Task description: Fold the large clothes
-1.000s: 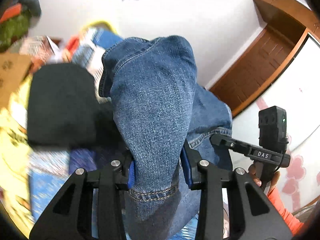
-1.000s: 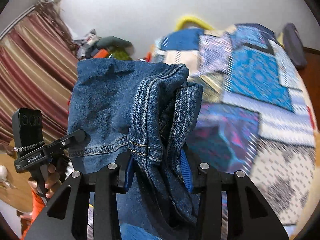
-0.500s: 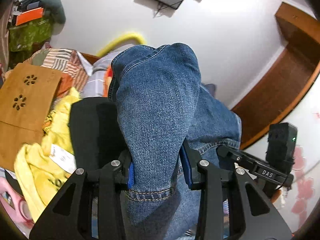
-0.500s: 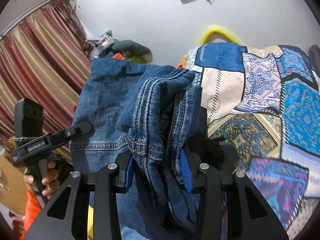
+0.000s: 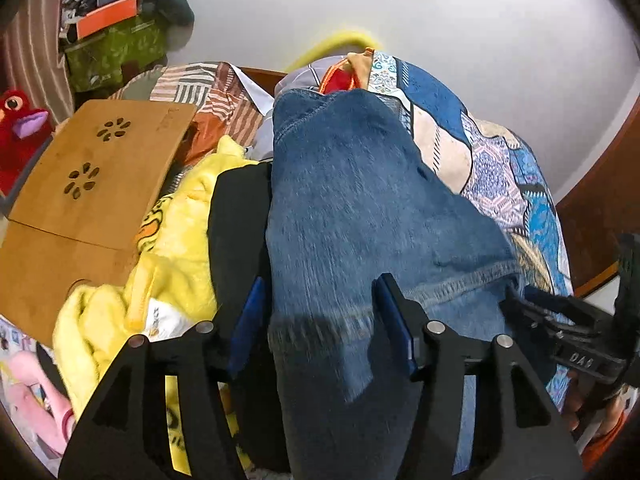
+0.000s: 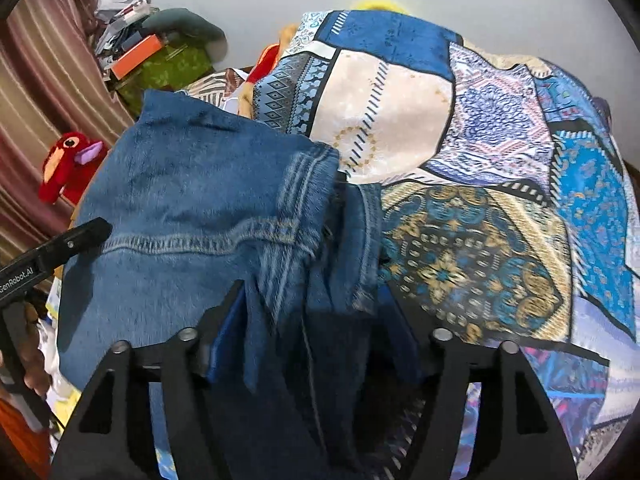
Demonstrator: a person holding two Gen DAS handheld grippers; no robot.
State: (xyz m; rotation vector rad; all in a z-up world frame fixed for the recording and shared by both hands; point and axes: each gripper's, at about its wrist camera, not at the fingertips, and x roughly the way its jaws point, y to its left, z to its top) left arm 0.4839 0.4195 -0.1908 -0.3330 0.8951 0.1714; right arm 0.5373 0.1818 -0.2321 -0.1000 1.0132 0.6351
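Observation:
A pair of blue jeans (image 5: 352, 208) hangs between both grippers over the bed. My left gripper (image 5: 322, 328) is shut on a hemmed edge of the denim, which drapes forward over its fingers. My right gripper (image 6: 316, 320) is shut on a bunched, seamed part of the same jeans (image 6: 192, 200). The other tool shows at the edge of each view: the right one in the left wrist view (image 5: 580, 344), the left one in the right wrist view (image 6: 48, 252). The fabric hides both sets of pads.
A patchwork bedspread (image 6: 480, 168) covers the bed. A black garment (image 5: 236, 216), a yellow fleece (image 5: 176, 240) and a wooden lap tray (image 5: 88, 184) lie left. A red plush toy (image 6: 68, 164), a green bag (image 5: 116, 48) and a curtain stand beyond.
Both grippers have tipped forward and down with the jeans, so the bed now fills the views. The denim has flopped forward and lower. Both grips stayed shut.

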